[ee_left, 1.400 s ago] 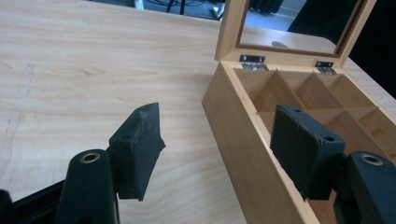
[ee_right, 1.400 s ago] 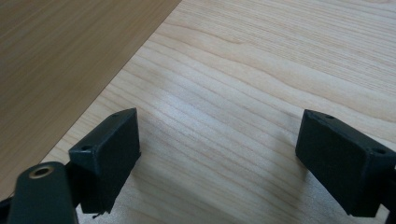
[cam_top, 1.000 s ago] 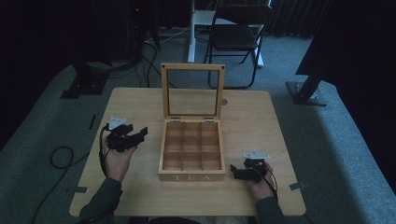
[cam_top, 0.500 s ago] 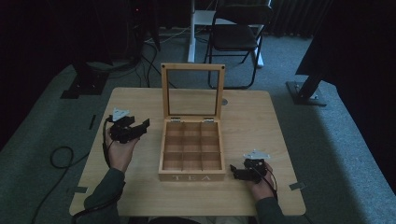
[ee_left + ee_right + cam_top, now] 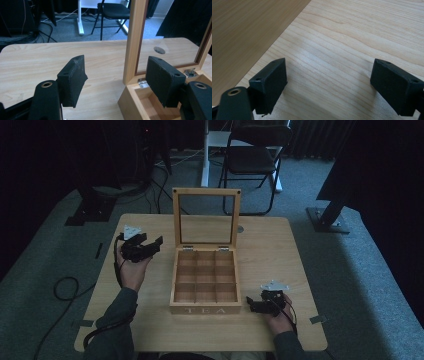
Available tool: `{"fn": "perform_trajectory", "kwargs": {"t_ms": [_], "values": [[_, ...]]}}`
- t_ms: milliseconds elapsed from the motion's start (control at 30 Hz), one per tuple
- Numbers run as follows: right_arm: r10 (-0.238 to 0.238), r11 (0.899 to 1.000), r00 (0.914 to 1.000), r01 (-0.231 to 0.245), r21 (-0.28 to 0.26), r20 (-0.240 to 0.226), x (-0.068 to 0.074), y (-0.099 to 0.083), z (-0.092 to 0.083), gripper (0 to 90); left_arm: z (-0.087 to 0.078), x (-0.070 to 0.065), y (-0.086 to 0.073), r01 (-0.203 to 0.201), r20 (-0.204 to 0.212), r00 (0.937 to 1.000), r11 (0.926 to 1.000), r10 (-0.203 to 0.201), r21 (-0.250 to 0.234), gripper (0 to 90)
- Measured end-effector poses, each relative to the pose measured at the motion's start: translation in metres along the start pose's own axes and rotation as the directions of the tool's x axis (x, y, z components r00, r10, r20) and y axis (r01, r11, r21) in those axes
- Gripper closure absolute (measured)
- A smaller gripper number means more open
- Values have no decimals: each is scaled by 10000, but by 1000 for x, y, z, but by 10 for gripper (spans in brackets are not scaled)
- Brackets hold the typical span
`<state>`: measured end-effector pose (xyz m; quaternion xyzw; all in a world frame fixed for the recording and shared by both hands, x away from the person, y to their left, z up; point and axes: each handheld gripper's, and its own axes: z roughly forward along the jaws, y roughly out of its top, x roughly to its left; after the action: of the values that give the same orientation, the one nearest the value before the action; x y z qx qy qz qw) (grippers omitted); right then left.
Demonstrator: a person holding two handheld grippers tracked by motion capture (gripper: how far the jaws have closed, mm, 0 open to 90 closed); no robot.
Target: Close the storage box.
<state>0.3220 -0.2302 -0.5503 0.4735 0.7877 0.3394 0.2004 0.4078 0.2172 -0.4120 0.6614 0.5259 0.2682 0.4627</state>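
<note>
Your left tongs [image 5: 152,246] have travelled away from you along the left side of the tea box [image 5: 205,279], from level with its compartments to beside its hinges, just left of the upright lid [image 5: 205,217]. Their jaws have just been opening, with nothing between them.

High cam overhead-front; tool cams low, close over table [image 5: 280,245]; shared: tea box [image 5: 205,306].
</note>
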Motion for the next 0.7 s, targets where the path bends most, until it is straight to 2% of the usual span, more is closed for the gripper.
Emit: {"fn": "perform_trajectory", "kwargs": {"t_ms": [133, 467, 567, 633, 667, 700], "values": [[-1, 10000, 10000, 1, 1, 1, 0, 0, 0, 134, 7, -3, 3, -399, -1, 9992, 9992, 399, 88, 319], [6, 10000, 10000, -6, -2, 0, 0, 0, 0, 133, 25, -16, 10, -876, 272, 9958, 9961, 872, 136, 309], [-20, 10000, 10000, 20, 1, -22, 1, 0, 0, 134, 28, -18, 13, -1082, 325, 9937, 9939, 1075, 195, 309], [-24, 10000, 10000, 24, -4, -11, 1, 0, 0, 134, 36, -21, 18, -1472, 308, 9888, 9886, 1463, 301, 310], [-22, 10000, 10000, 22, -1, -7, 1, 0, 0, 133, 36, -21, 18, -1472, 308, 9888, 9886, 1463, 301, 310], [-17, 10000, 10000, 17, -1, -4, 1, 0, 0, 133, 41, -21, 21, -1662, 296, 9858, 9853, 1651, 384, 310]]}}
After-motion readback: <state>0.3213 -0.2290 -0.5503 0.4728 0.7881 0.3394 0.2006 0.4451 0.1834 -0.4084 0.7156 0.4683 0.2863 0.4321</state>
